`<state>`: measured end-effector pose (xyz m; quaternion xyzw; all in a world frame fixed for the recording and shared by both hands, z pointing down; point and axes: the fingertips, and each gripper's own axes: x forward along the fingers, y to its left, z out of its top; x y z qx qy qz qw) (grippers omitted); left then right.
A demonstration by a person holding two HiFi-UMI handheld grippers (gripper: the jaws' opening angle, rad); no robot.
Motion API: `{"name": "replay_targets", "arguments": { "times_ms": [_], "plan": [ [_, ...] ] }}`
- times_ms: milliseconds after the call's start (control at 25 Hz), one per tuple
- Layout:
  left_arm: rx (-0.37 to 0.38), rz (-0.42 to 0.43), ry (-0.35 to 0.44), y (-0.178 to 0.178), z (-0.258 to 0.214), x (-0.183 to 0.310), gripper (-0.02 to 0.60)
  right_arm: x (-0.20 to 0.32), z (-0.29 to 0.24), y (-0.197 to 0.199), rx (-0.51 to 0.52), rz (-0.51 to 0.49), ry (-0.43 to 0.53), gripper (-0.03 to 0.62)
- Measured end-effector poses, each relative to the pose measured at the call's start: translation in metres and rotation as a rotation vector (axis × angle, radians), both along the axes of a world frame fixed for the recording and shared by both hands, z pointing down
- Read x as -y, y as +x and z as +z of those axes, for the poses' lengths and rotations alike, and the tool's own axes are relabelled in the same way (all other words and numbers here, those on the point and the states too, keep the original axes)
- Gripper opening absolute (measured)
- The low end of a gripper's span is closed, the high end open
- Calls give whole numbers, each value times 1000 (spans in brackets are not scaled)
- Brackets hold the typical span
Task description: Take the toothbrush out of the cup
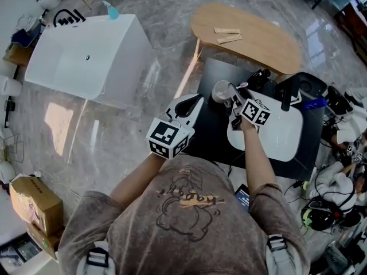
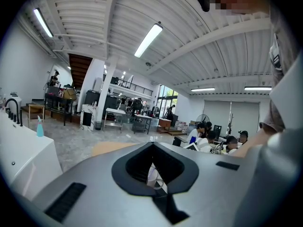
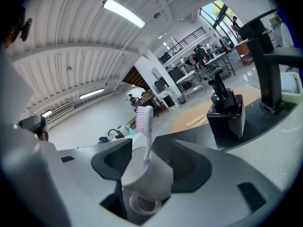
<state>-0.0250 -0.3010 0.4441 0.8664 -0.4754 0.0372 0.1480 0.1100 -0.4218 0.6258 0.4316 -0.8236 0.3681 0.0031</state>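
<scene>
A white cup [image 3: 149, 178] with a handle stands between the jaws of my right gripper [image 3: 151, 145]. Both pads lie against its sides. A lilac toothbrush [image 3: 146, 122] stands upright in the cup, bristle head up, above the jaws. In the head view the cup [image 1: 221, 90] sits on the black counter [image 1: 209, 130], at the tips of the right gripper [image 1: 235, 103]. My left gripper [image 1: 196, 100] hovers to the left of the cup, apart from it. Its jaws meet at the tips with nothing between them, as the left gripper [image 2: 152, 145] view also shows.
A white basin [image 1: 284, 133] with a black faucet [image 1: 285, 99] lies right of the cup. A black soap dispenser [image 3: 226, 112] stands behind it. A wooden table [image 1: 246, 36] is beyond the counter, a white tub [image 1: 86, 56] at the far left, cluttered gear at the right.
</scene>
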Motion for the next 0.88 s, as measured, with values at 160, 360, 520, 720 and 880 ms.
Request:
{"name": "replay_targets", "arguments": {
  "times_ms": [160,360,520,720,880],
  "plan": [
    [-1,11,2,5,-1,1,20,-1,0,2,-5,7,-5,216],
    [-2,16,0,8,-1,1,20,-1,-2,6,-11,20,-2,171],
    [-7,18,2,9,-1,0,20,-1,-5,9,-35,40,6,86],
    [-9,10,-2,9,2,-3,20,-2,-10,11,-20,46,24,36],
    [-13,9,-5,9,2,-5,20,-1,-14,11,-10,55,33,28]
  ]
}}
